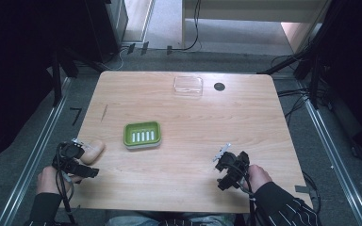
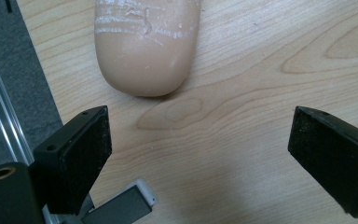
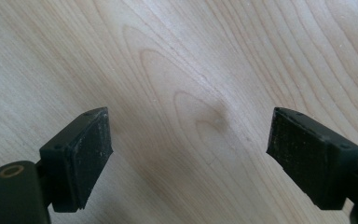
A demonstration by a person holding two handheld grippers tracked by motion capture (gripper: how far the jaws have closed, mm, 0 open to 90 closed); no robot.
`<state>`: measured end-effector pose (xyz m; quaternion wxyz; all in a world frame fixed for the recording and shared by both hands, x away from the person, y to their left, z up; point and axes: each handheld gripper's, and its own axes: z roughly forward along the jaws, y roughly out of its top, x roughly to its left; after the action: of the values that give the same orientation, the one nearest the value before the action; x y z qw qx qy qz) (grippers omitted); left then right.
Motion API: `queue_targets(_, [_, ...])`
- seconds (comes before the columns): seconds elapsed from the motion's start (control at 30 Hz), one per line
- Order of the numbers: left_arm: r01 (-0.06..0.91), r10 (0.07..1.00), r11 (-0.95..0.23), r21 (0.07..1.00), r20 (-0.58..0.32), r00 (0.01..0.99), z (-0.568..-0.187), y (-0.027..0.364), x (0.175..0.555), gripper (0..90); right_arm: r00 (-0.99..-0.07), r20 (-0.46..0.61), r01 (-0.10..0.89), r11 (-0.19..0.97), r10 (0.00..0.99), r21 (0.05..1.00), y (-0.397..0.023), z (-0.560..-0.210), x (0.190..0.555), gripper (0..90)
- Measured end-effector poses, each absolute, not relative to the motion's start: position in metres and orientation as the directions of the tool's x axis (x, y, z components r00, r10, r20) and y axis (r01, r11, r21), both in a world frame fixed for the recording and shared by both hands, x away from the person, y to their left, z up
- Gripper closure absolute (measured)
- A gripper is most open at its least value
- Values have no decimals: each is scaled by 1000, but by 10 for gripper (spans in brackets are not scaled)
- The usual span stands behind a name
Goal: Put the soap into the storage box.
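While left gripper (image 2: 200,154) hovers jaws wide over table edge, smooth beige rounded soap bar (image 2: 147,46) lies just ahead, untouched. Approach step. Next: advance, straddle bar, close. Right gripper (image 3: 189,154) wide, idle over bare wooden table (image 3: 191,70).

Soap bar (image 1: 92,151) lies at the table's (image 1: 245,122) near-left corner, just ahead of my left gripper (image 1: 78,165), not touching it. Soap dish (image 1: 142,134) sits right of the bar, toward the middle. Clear lid (image 1: 188,85) at the far edge, small round disc (image 1: 219,86) just right of it. My right gripper (image 1: 232,167) over the near-right, well apart from all of them
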<state>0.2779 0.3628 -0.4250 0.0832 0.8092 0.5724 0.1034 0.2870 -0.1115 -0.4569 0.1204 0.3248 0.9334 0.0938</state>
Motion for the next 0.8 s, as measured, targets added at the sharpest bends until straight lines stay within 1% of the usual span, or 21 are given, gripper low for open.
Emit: queue_targets(0.8, [898,937,-348,268,78,340,-416,363,283,69,-758,-158,589,769,633,250,-111,-458,287,143])
